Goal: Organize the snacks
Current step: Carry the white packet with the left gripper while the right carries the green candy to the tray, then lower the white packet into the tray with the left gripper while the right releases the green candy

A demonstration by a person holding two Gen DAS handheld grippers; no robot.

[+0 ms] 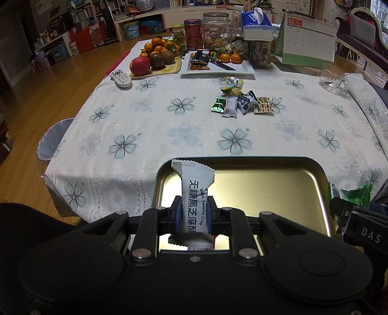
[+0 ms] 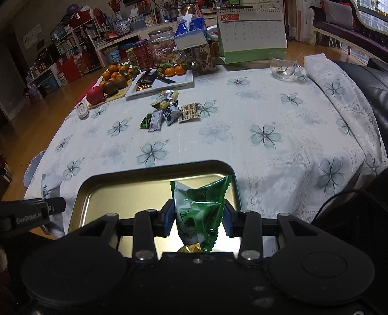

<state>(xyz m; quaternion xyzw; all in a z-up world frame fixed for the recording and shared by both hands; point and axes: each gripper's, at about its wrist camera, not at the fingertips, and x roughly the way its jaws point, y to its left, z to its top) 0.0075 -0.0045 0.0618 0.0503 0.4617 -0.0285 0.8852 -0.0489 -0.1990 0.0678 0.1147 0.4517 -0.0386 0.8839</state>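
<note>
- Left tool: blue-padded jaws pinching a pale grey sesame-crisp packet by its long sides; the packet stands upright over the left part of the tin.
- Right tool: blue-padded jaws pinching a crinkled green-and-white snack packet, held over the right part of the tin; a gold-wrapped piece shows below it, whether lying in the tin or held cannot be told.
- Shallow rectangular gold-coloured metal tin with rounded corners and a dark rim, lying at the near edge of the desk; the part of its floor that shows is bare and reflective.
- Desk covered by a white cloth printed with grey-blue flowers.
- Loose cluster of small wrapped snacks at mid-desk, well apart from the tin: green, white, blue-and-white, brown-patterned and yellow-green wrappers touching or overlapping.
- White rectangular plate beyond the cluster, carrying dark and gold packets, a black-handled knife and two tangerines.
- Wooden tray to its left, holding a red apple, brown kiwis and a heap of tangerines; a white remote control just beside it.
- Clear glass cup with a spoon in it, at the far right.
- Far edge: glass jars with nuts or sweets, a red canister, a blue tissue pack and a green-based desk calendar.
</note>
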